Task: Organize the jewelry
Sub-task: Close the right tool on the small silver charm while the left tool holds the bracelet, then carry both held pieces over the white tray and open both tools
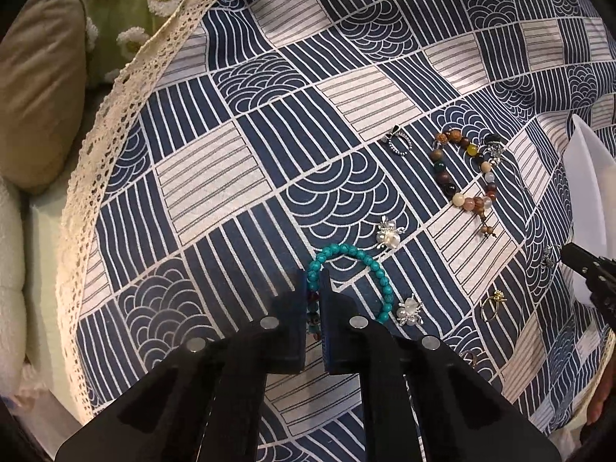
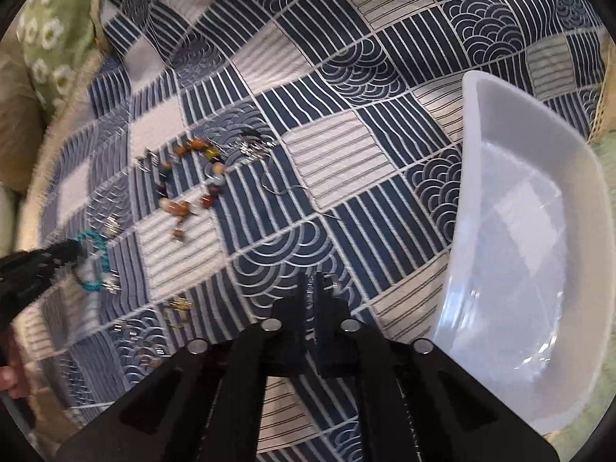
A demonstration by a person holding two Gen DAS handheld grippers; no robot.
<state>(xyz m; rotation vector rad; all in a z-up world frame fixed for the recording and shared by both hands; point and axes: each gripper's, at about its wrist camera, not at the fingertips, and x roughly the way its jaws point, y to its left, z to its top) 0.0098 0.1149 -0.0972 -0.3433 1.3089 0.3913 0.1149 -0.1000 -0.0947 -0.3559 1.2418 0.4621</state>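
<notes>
my left claw [image 1: 316, 288] is pinched shut on the turquoise bracelet [image 1: 356, 265], the pads clamped on the near-left part of the loop while the rest of the beads curve out to the right over the patterned cloth [image 1: 215, 177]. a few darker beads show in the slit between the pads, so i may have caught a second strand, though i cannot tell for sure. my right claw [image 2: 312, 288] is nearly closed, with a small silvery piece [image 2: 334, 284] glinting at its tip; the view is too soft for me to say what it is, or how firmly the pads have it.

the white tray [image 2: 539, 200] sits just to the right of my right claw, empty as far as i can see. the step now, as i judge it, is carrying both pieces over to it.

to do that well i want the bracelet lifted straight and slowly, since its free end lies touching one pearl brooch [image 1: 411, 312] and near another [image 1: 389, 235], and a swing could drag them. the multicolour bead bracelet [image 1: 462, 169], the dark ring [image 1: 398, 142] and the gold ring [image 1: 492, 302] lie further right, between me and the tray, so i should pass above them. i keep the pinch firm, and let go only once i am low inside the rim.
</notes>
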